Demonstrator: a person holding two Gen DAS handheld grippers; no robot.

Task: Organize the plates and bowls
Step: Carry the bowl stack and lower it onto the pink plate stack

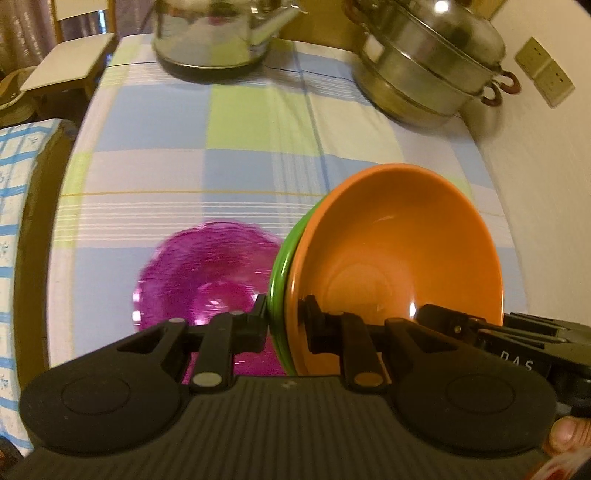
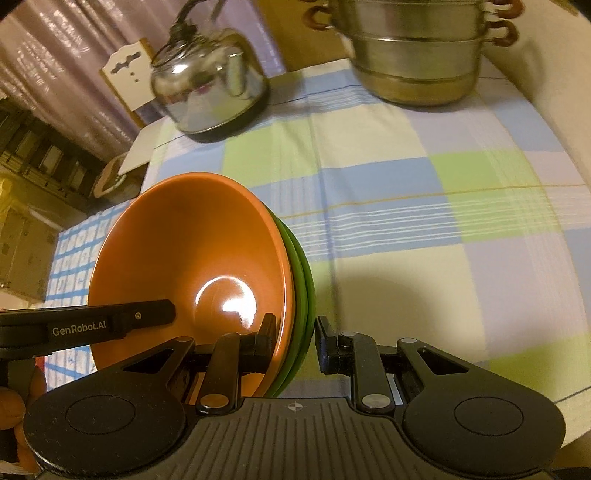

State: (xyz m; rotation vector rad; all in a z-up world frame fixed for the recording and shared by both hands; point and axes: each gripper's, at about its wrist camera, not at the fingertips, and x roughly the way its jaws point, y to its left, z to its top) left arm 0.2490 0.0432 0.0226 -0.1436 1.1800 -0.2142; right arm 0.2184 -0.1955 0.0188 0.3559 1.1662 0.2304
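Nearest the lens in the left wrist view is the left gripper (image 1: 286, 321), its ribbed black body filling the bottom edge and its jaws drawn narrow, clamped on the rims of two nested bowls; one finger sits outside on the green bowl (image 1: 277, 280), the other inside the orange bowl (image 1: 399, 251). The orange bowl is glossy and plain, deep with a flat round base that catches a bright highlight; it nests inside the green one, of which only a thin rim crescent shows. The pair is held tilted, mouth turned toward the camera, above the table; at about 9 o'clock from it a translucent magenta glass bowl (image 1: 207, 277) with a textured, scalloped wall lies on the checked tablecloth (image 1: 258, 129). In the right wrist view the right gripper (image 2: 295, 338) pinches the opposite side of the same rims, one finger inside the orange bowl (image 2: 192, 258) and one outside the green bowl (image 2: 304, 295); the left gripper's arm enters at 9 o'clock. A steel kettle (image 1: 214, 33) stands at 11 o'clock at the table's far end; a stacked steel steamer pot (image 1: 428, 59) at 1 o'clock; a wooden chair (image 2: 129, 81) is beyond the table's edge.
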